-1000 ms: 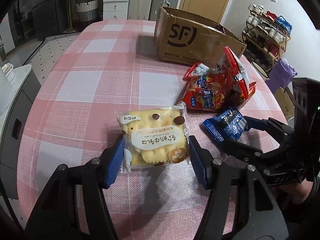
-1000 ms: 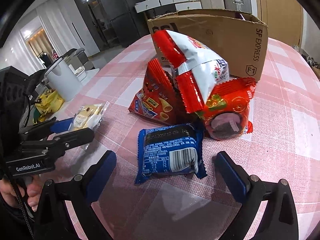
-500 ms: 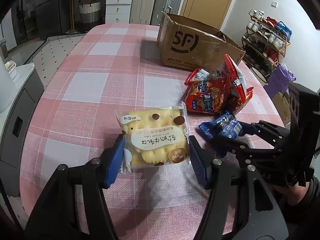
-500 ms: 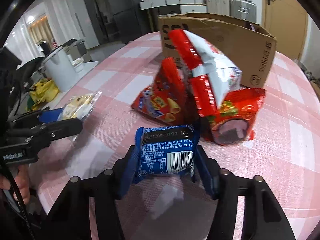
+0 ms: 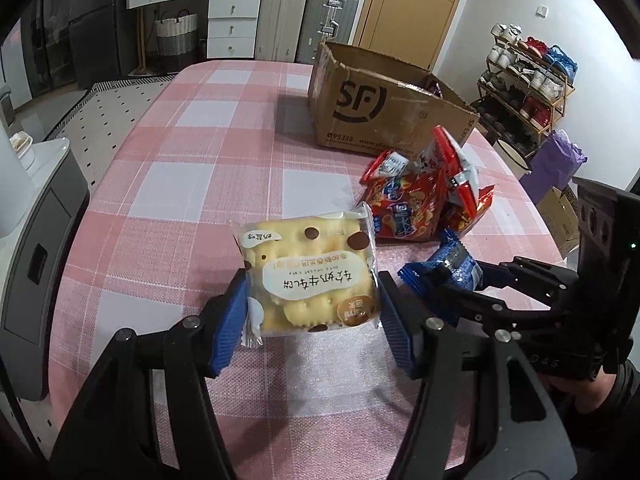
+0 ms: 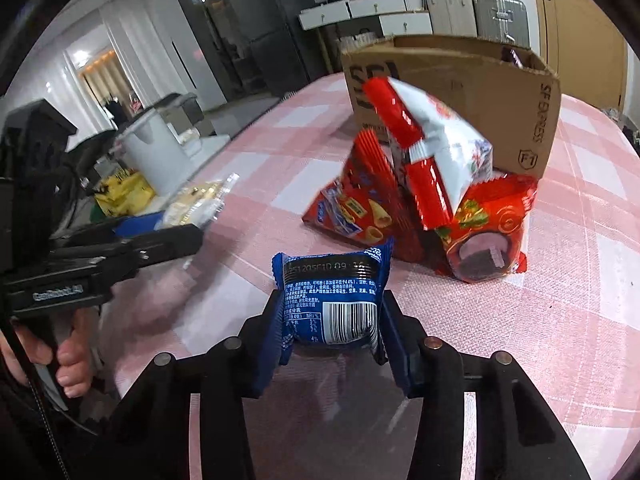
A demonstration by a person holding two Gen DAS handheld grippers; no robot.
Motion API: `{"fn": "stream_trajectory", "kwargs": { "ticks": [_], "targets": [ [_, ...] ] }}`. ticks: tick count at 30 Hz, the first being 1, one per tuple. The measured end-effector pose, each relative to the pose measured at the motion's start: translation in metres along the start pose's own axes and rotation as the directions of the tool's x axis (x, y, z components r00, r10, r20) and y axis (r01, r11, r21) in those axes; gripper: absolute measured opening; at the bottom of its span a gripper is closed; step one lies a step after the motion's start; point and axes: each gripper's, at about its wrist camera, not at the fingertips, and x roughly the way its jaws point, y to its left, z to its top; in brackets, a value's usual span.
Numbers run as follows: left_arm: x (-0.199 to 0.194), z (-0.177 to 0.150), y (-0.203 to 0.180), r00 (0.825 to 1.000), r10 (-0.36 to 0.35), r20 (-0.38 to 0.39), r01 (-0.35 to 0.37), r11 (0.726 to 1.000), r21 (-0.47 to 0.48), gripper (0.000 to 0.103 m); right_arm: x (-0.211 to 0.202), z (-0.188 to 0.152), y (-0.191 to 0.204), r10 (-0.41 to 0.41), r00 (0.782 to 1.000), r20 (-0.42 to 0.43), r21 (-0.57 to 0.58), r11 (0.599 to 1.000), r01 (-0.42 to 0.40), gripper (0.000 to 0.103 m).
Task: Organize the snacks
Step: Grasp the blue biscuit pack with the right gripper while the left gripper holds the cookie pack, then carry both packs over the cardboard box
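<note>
Left claw [image 5: 310,312] clamps yellow cracker pack [image 5: 308,272], frame centre. Right claw [image 6: 330,330] clamps blue packet [image 6: 332,304], lower centre. Red snack bags [image 6: 436,200] heaped on bench [image 5: 192,184]. Cardboard box [image 5: 384,116] upper right. Judgement: early; most sorting remains.

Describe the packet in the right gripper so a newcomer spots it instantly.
Start at the cardboard box on the pink checked table; the red snack bags lie before it. Nearer the camera, the right gripper clamps a small blue packet, the only one showing a barcode.
</note>
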Motion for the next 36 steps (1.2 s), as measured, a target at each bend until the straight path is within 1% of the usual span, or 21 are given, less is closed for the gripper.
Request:
{"fn": "stream_trajectory", "kwargs": {
  "ticks": [8,12,14,17,24,27,29,32,36],
  "targets": [
    [-0.014,0.012,-0.006,0.999,-0.044,0.03,0.044,0.999,-0.003,0.059,-0.038,0.004,-0.004,0.039,0.995,0.088,0.039,0.998,-0.042,0.046],
    [-0.023,0.022,-0.008,0.996,-0.07,0.052,0.07,0.998,-0.004,0.059,-0.06,0.012,-0.006,0.046,0.99,0.137,0.043,0.998,-0.052,0.046],
    [-0.03,0.029,-0.011,0.995,-0.055,0.08,0.055,0.998,0.005,0.059,-0.072,0.017,-0.007,0.045,0.986,0.162,0.04,0.998,-0.052,0.046],
    [-0.038,0.039,-0.014,0.992,-0.06,0.107,0.059,0.998,0.016,0.059,-0.085,0.025,-0.008,0.042,0.98,0.193,0.033,0.998,-0.049,0.046],
    [-0.06,0.069,-0.031,0.981,-0.095,0.166,0.086,0.994,0.06,0.059,-0.115,0.049,-0.014,0.028,0.965,0.259,0.027,0.999,-0.037,0.046],
    [-0.073,0.08,-0.04,0.976,-0.096,0.198,0.08,0.993,0.084,0.059,-0.127,0.063,-0.016,0.018,0.956,0.294,0.023,0.999,-0.026,0.046],
    [-0.08,0.089,-0.046,0.971,-0.073,0.227,0.049,0.992,0.112,0.059,-0.133,0.074,-0.019,0.015,0.95,0.313,0.026,0.999,-0.024,0.046],
    [-0.087,0.1,-0.053,0.967,-0.071,0.243,0.042,0.992,0.123,0.059,-0.145,0.085,-0.025,0.003,0.939,0.343,0.036,0.999,-0.016,0.046],
    [-0.093,0.115,-0.064,0.963,-0.085,0.254,0.049,0.988,0.145,0.059,-0.153,0.099,-0.033,-0.005,0.935,0.355,0.045,0.999,-0.011,0.046]
  ]
}}
